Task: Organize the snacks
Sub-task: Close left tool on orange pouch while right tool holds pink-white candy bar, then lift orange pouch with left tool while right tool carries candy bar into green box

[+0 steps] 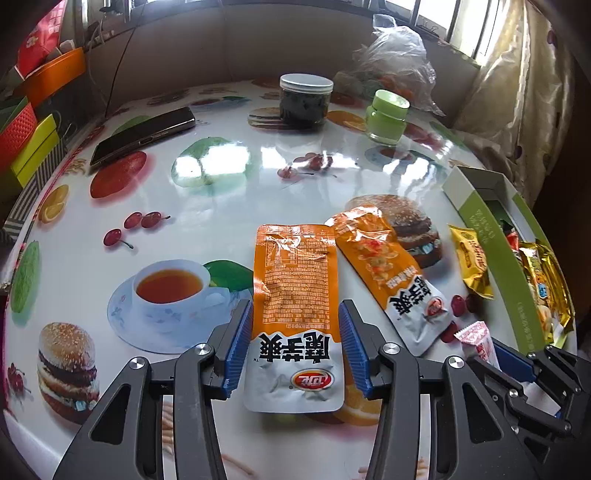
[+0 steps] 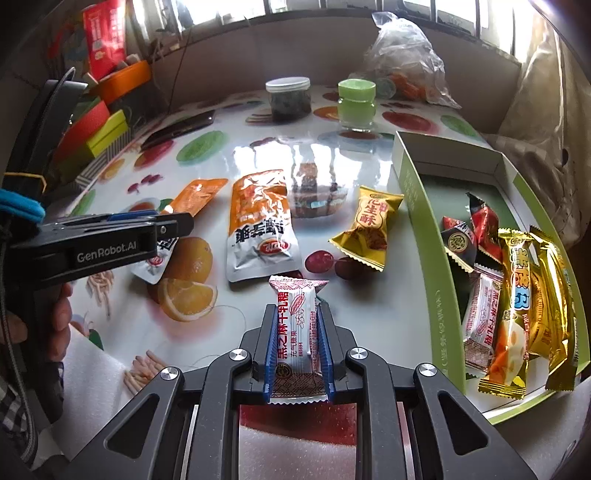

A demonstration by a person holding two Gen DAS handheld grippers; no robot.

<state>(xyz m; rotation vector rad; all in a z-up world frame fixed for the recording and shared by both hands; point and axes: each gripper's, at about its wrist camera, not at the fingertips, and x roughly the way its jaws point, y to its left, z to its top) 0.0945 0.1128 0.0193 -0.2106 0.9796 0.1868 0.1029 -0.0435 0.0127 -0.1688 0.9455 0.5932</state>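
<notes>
While pouch (image 1: 295, 295) lies btwn L fingers (image 1: 238, 347), candy (image 2: 295, 332) clamped R.

Box (image 1: 480, 218) cut off at right edge in left view, contents mostly hidden behind its wall. Pouch (image 2: 192, 199) half hidden behind left gripper (image 2: 177, 221) in right view. Bag (image 2: 402, 62) contents beyond box blurred. Pouch print too small to read.

The round table (image 1: 229, 199) has a shiny cover with pictures of fruit, burgers and a cup of tea. Bright light comes in through windows (image 1: 436, 22) behind it. A pale curtain (image 1: 517, 92) hangs at the right.
</notes>
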